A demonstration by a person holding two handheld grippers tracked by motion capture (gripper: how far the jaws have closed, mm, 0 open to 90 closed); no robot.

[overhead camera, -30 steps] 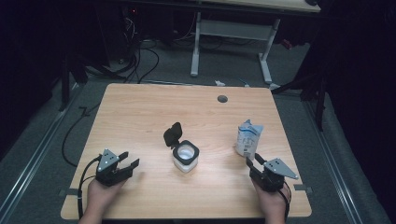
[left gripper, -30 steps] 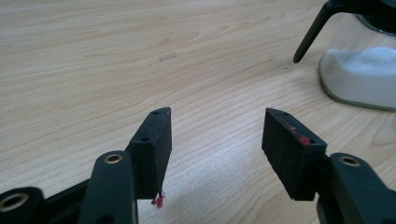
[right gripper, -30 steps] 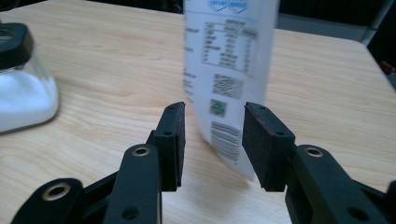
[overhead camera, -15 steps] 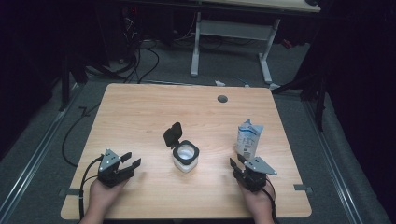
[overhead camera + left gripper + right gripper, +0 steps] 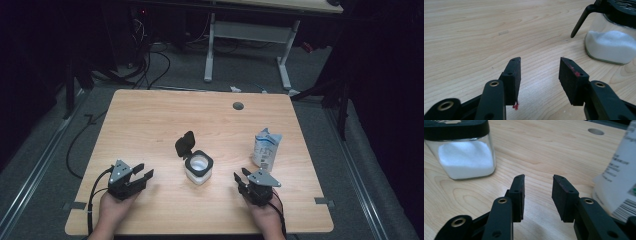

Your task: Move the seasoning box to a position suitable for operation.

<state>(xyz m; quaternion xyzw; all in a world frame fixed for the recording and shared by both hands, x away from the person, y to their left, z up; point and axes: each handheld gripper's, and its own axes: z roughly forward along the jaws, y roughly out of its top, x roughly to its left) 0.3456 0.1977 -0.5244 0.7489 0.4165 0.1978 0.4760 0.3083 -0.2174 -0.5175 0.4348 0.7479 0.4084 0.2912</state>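
Both grippers, left (image 5: 143, 175) and right (image 5: 239, 177), hold nothing, the left's jaws having just narrowed; approach the jar (image 5: 198, 167) (lid open) squarely, avoiding spills.

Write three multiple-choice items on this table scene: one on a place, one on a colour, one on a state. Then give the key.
1. Where does the white paper bag stand on the wooden table?
A. far left corner
B. ahead of the right gripper
C. behind the left gripper

2. What colour is the powder in the clear glass jar?
A. white
B. brown
C. red

3. How is the jar's black hinged lid?
A. shut
B. flipped open
C. lying on the table

Key: 1 B, the bag rises just beyond that gripper; 2 A, white fill shows through the glass; 3 B, the lid stands up off the rim.
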